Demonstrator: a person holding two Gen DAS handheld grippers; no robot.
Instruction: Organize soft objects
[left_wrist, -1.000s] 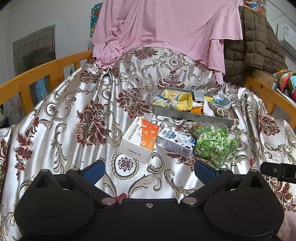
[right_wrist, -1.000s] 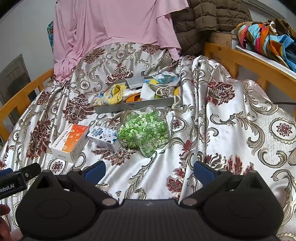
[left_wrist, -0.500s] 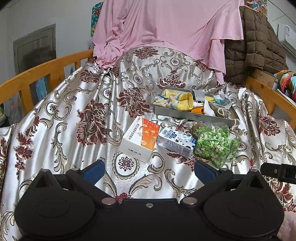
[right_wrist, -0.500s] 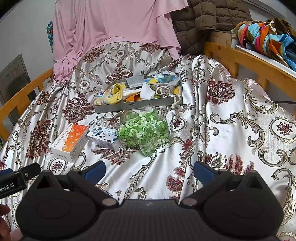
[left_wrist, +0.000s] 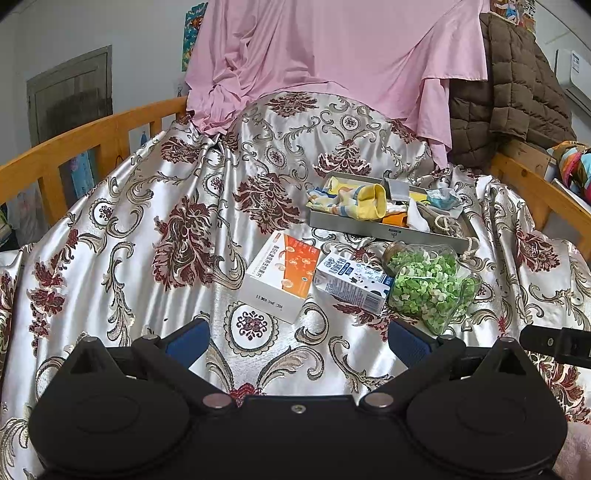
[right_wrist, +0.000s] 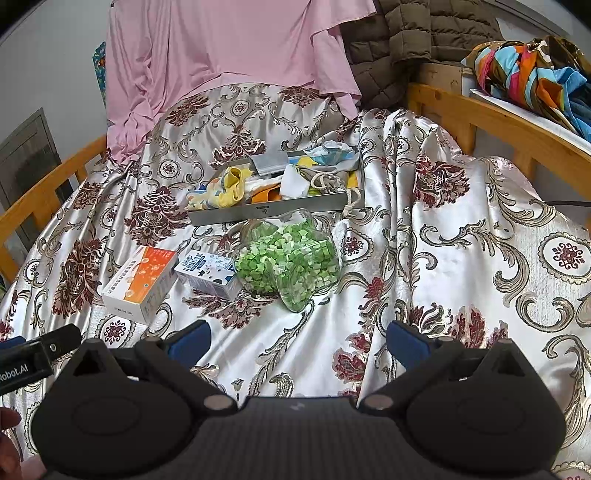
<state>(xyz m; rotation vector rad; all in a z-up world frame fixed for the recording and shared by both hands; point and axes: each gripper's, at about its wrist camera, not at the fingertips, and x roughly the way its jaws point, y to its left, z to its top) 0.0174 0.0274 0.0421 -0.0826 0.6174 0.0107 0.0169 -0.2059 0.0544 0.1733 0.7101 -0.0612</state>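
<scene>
Both hand-held grippers, left (left_wrist: 297, 341) & right (right_wrist: 297, 341), held agape, empty; jar (right_wrist: 288, 258) ahead could be rolled off slick bedspread (right_wrist: 461, 229).

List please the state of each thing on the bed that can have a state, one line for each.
Left claw: open, empty.
Right claw: open, empty.
Grey tray: filled with soft items.
Orange box: closed, lying flat.
Milk carton: lying on its side.
Glass jar: tipped over, full of green pieces.

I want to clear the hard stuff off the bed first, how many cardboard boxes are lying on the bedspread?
2: the orange and white box lies left, and the blue and white carton lies between it and the clear bag of green pieces. The tray's pile may hide more.
</scene>
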